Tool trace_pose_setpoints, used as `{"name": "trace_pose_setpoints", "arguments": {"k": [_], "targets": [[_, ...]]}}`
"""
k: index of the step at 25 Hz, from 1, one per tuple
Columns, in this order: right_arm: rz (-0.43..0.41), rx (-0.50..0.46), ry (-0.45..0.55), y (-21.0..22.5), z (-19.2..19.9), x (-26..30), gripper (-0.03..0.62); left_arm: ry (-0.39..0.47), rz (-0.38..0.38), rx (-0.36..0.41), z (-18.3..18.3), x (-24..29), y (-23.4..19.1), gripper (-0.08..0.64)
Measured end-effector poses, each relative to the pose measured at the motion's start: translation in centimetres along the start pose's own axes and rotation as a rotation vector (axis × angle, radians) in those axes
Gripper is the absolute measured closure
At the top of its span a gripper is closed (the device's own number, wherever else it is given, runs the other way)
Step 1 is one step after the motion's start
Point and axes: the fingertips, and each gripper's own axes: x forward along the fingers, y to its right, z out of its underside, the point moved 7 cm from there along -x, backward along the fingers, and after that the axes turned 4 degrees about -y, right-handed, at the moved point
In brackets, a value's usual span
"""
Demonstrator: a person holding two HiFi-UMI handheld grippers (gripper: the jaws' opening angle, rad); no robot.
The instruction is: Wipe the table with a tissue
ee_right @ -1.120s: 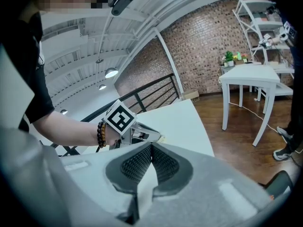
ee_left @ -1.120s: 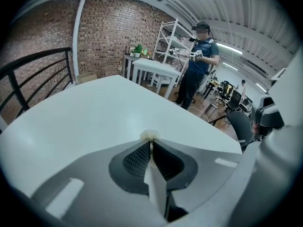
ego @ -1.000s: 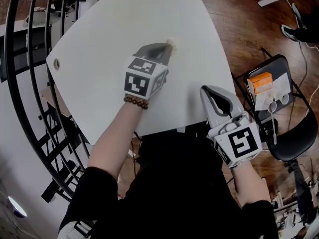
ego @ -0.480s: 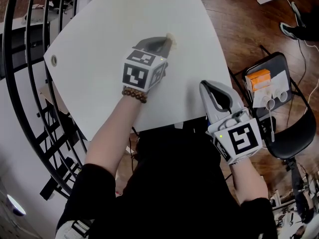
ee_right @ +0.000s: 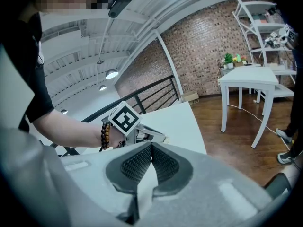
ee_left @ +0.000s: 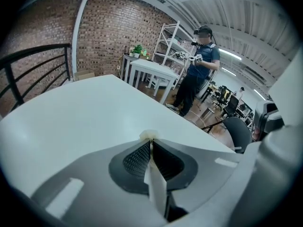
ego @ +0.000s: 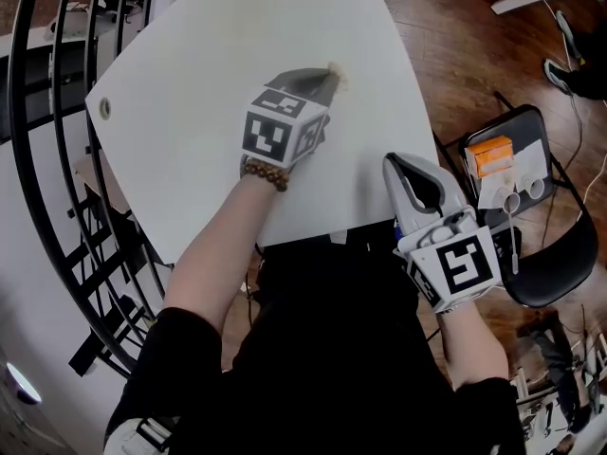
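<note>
The person stood at the near edge of the white, round-cornered worktop [ego: 190,64], one claw in each hand. The left claw [ego: 327,76] reached out over the middle of the surface and was tilted down. Its jaws were pressed together on a small, pale, crumpled tissue [ego: 335,72], and a tuft of it poked out at the tips and lay against the white top. I took that low, pressing angle to be there so the wad could be dragged across the surface, which would put the wipe under way.

The right claw [ego: 408,171] hung at the near right corner of the worktop, well apart from the tissue. Its jaws were closed, with nothing that I could see between them. It looked parked there to keep out of the working arm's way.

By count there was one tissue, one worktop and two claws. I saw nothing on the surface except a small round grommet hole [ego: 104,109] near its left edge. Off to the right stood one black chair [ego: 560,254] with an orange box [ego: 493,153] on it, and a black metal railing [ego: 52,140] curved along the left.
</note>
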Motion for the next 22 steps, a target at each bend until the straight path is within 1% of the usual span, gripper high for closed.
{"name": "trace_pose_setpoints", "arguments": {"k": [5,9,12,16,19,22], "targets": [[-0.012,-0.01,0.007,0.2,-0.2,-0.3,0.603,0.021,0.008,0.0,0.1,-0.5,0.8,0.526],[-0.028,-0.036,0.014,-0.2,-0.6,-0.2,0.603,0.044,0.008,-0.001,0.5,-1.5,1.3,0.526],[-0.036,-0.048,0.004,-0.7,-0.9,-0.2,0.603,0.062,0.006,-0.004,1.0,-2.5,1.6,0.526],[-0.047,-0.062,0.02,-1.2,-1.1,-0.2,0.603,0.079,0.001,-0.008,2.0,-4.0,2.0,0.526],[-0.052,-0.064,0.011,-2.0,-1.3,0.0,0.603,0.088,-0.002,-0.009,2.8,-5.4,2.1,0.526],[-0.06,-0.087,0.001,-3.0,-1.4,0.3,0.603,0.1,-0.008,-0.009,3.6,-6.7,2.3,0.526]]}}
